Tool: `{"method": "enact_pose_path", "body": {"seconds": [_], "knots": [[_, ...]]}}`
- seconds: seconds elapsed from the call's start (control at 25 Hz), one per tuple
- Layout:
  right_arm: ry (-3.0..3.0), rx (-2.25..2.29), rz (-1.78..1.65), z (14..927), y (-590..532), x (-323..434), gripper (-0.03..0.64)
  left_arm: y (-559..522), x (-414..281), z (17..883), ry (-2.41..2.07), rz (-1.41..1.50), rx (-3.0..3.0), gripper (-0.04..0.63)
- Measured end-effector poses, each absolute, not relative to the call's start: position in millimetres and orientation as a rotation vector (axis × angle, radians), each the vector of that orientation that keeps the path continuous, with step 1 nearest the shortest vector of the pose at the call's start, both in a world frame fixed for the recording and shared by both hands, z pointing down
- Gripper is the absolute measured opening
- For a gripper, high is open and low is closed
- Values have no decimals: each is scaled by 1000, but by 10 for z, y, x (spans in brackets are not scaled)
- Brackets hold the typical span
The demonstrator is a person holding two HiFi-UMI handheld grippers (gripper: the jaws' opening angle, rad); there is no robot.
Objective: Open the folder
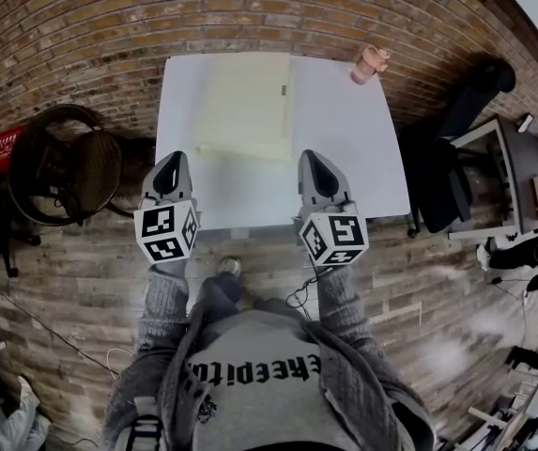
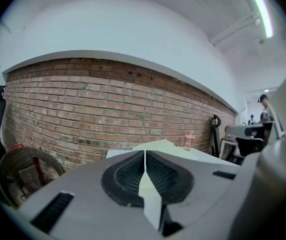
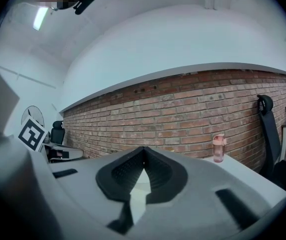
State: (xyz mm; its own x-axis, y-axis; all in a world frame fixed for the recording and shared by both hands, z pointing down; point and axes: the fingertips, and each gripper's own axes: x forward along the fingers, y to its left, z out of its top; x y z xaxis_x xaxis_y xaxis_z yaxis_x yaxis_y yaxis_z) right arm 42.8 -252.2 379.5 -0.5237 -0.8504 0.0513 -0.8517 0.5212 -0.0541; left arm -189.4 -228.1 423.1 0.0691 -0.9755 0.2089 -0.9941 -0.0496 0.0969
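**Brick wall, white desk: both claws shut, folder ahead between them**

Brick runs along the whole back of the room, and a white desk [image 1: 362,148] stands against it on a wood-plank floor. From the head view I see the folder [image 1: 245,101], pale yellow, lying flat on the desk a little left of centre, its far edge towards the wall. It looks closed.

My left claw [image 1: 170,160] sits over the near left part of the desk, just beside the folder's near left corner. My right claw [image 1: 314,156] sits just off the near right corner. The folder lies between the two and stretches away beyond their tips. Neither tip overlaps it, and I cannot tell whether either touches the desk.

In the left gripper view the left claw [image 2: 144,151] has its two dark ribbed pads pressed together along a thin line, with nothing between them. The right gripper view shows the same for the right claw [image 3: 143,149]: tips meeting, empty.

A pink bottle [image 1: 372,64] stands upright at the far right corner of the desk, well apart from the folder; I also catch it in the right gripper view [image 3: 219,147]. A round woven chair [image 1: 67,172] stands on the floor left of the desk, and a dark office chair [image 1: 456,158] on the right.
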Motion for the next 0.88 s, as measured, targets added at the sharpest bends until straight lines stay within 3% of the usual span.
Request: {"method": "enact_pose_path", "body": {"seconds": [0.88], "knots": [[-2765, 1535, -7, 3434, -1990, 904, 3, -1706, -1295, 3595, -2043, 0, 2303, 12]]}}
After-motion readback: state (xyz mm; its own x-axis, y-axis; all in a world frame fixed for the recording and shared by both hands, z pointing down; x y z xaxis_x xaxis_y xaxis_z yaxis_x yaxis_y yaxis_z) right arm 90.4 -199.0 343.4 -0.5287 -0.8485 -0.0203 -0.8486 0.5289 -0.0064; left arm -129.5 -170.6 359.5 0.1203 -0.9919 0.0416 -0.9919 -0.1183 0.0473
